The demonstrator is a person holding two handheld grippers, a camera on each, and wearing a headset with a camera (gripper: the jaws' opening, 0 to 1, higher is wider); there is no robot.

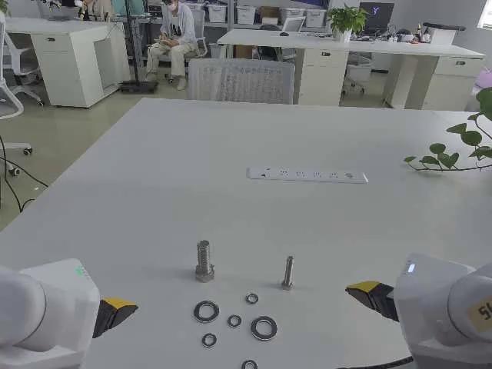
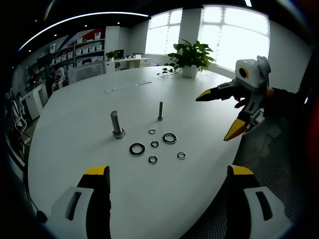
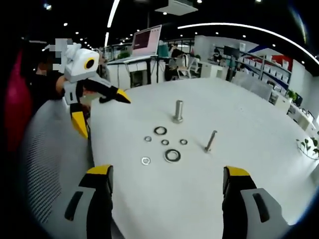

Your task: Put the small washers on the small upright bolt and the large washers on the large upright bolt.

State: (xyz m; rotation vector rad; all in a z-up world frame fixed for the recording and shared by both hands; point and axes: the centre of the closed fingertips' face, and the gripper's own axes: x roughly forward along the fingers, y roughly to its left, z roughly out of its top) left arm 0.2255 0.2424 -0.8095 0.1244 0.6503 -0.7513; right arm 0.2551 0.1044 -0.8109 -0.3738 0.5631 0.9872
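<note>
Six loose washers lie flat on the white table, just in front of the large upright hex-head steel bolt. Two are large dark-rimmed steel washers, one straight in front of that bolt and the other in front and to its right. Four small silver steel washers are scattered around and between them. The slim small upright steel bolt stands to the right of the large bolt, apart from it.

Neither bolt carries a washer, so the task looks to be at its very start, with the first pick not yet made. The white left gripper, with yellow-and-black jaws, hovers in front and to the left of the large bolt, jaws wide and empty. The matching right gripper hovers off to the large bolt's right, past the small bolt, jaws equally wide and empty.

The next move likely calls for lowering one gripper onto a single washer. The rings are thin and flat, so the jaws would have to catch a rim cleanly. A flat white power strip lies well behind the large bolt.
</note>
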